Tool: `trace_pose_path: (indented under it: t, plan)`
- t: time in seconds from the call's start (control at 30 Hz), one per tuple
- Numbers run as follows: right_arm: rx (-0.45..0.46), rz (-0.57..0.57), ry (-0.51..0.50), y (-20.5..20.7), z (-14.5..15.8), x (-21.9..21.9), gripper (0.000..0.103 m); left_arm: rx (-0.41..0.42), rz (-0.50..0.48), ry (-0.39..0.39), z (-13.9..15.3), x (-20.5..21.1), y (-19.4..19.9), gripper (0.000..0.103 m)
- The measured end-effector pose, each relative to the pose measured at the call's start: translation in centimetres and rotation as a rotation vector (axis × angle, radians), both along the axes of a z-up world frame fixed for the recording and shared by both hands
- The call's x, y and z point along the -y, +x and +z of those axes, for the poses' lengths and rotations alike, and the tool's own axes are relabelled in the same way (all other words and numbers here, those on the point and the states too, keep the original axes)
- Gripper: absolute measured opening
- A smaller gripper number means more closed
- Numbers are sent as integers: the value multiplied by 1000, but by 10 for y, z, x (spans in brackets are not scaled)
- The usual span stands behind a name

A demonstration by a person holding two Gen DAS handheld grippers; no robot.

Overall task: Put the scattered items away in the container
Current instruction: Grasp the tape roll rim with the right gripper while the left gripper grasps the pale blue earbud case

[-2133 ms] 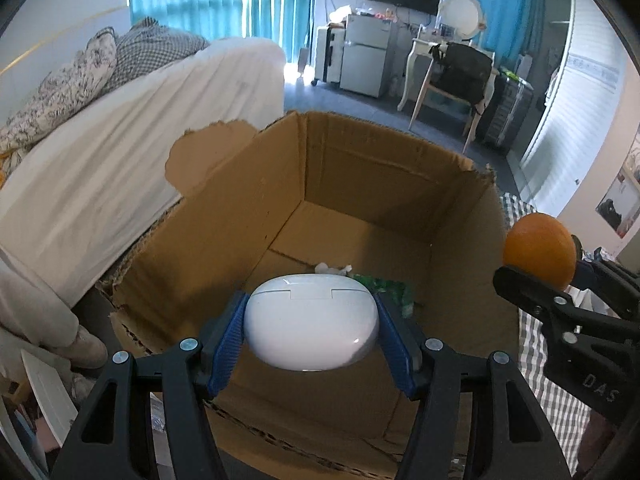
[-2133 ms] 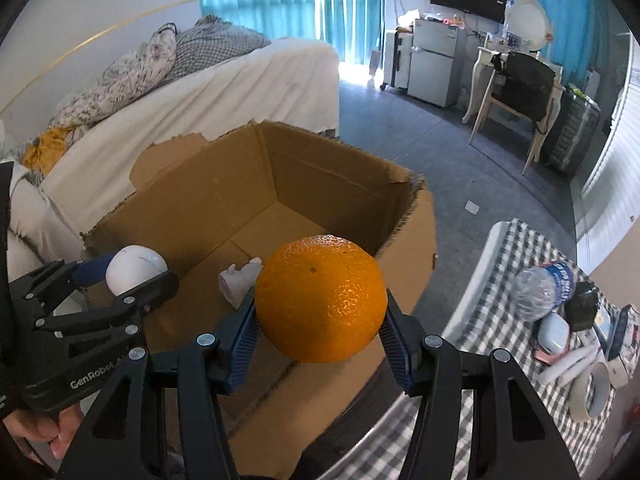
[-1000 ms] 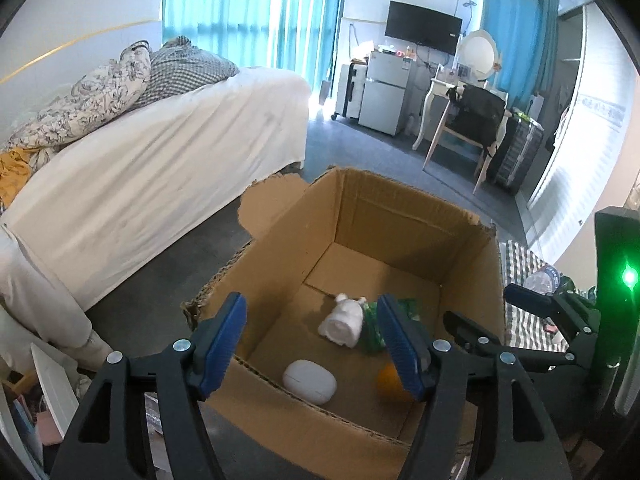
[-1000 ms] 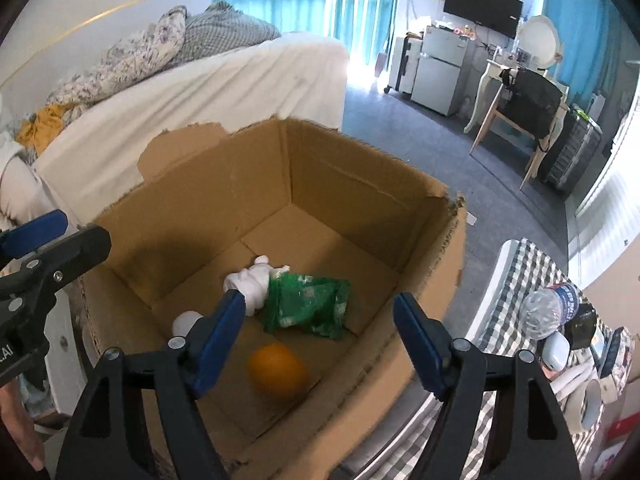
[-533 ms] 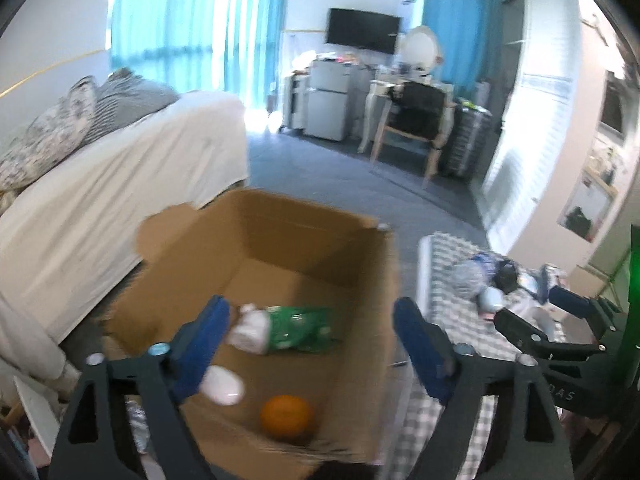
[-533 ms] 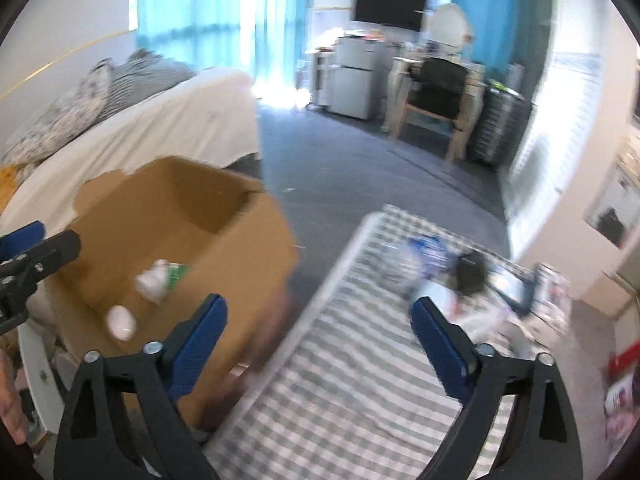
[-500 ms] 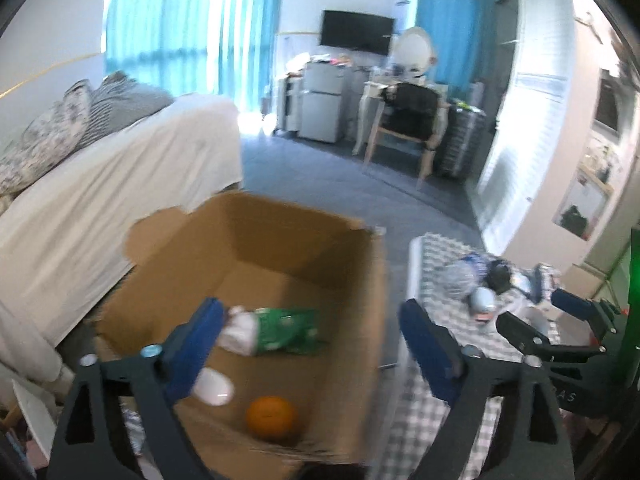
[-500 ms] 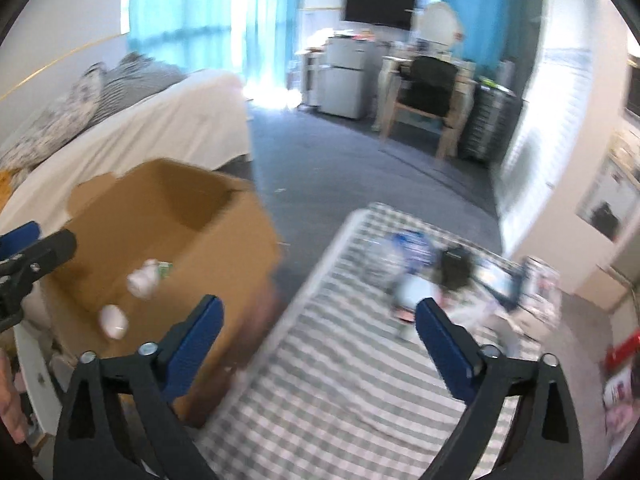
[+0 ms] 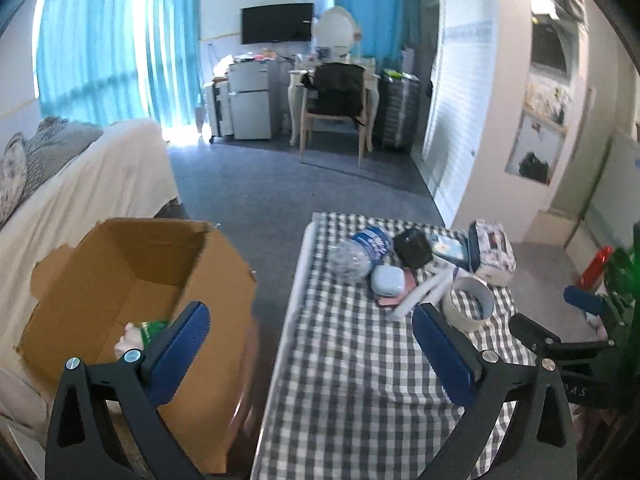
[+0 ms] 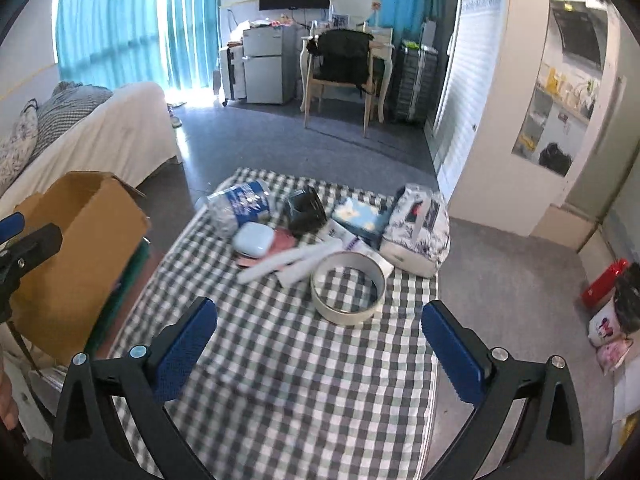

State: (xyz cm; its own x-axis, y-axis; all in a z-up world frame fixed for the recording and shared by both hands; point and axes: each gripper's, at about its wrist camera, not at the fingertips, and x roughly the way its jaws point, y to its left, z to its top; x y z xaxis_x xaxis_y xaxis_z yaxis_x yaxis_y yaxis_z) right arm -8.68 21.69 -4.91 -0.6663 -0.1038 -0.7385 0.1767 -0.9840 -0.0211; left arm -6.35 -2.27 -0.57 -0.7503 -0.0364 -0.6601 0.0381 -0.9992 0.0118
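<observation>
The cardboard box (image 9: 132, 280) stands on the left, with a green packet (image 9: 154, 326) and a white item showing inside. On the checked table (image 10: 280, 380) lie a plastic bottle (image 10: 240, 204), a pale case (image 10: 253, 239), a black object (image 10: 306, 208), white tubes (image 10: 288, 262), a tape roll (image 10: 340, 316) and a tissue pack (image 10: 416, 232). My left gripper (image 9: 310, 316) hangs over the table's left edge, its jaws opening with nothing between them. My right gripper (image 10: 320, 312) is open and holds nothing, just short of the tape roll.
A white-covered bed (image 9: 100, 176) lies behind the box. Grey floor (image 10: 304, 148) runs to a chair (image 10: 344, 68) and desk at the far wall. A red item (image 10: 604, 282) and bags sit on the floor right of the table.
Both grippers let go of the white case and the orange into the box, opened wide, and swung right from above the box to above the checked table.
</observation>
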Motion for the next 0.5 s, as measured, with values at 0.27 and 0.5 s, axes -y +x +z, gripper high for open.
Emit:
trace_pose_path:
  t: [0.27, 0.5]
  plan:
    - [110, 48, -15, -55, -63, -5, 96, 51, -12, -35, -30, -16, -30, 103]
    - [206, 81, 100, -92, -111, 4, 53, 112, -5, -40, -61, -18, -57, 103]
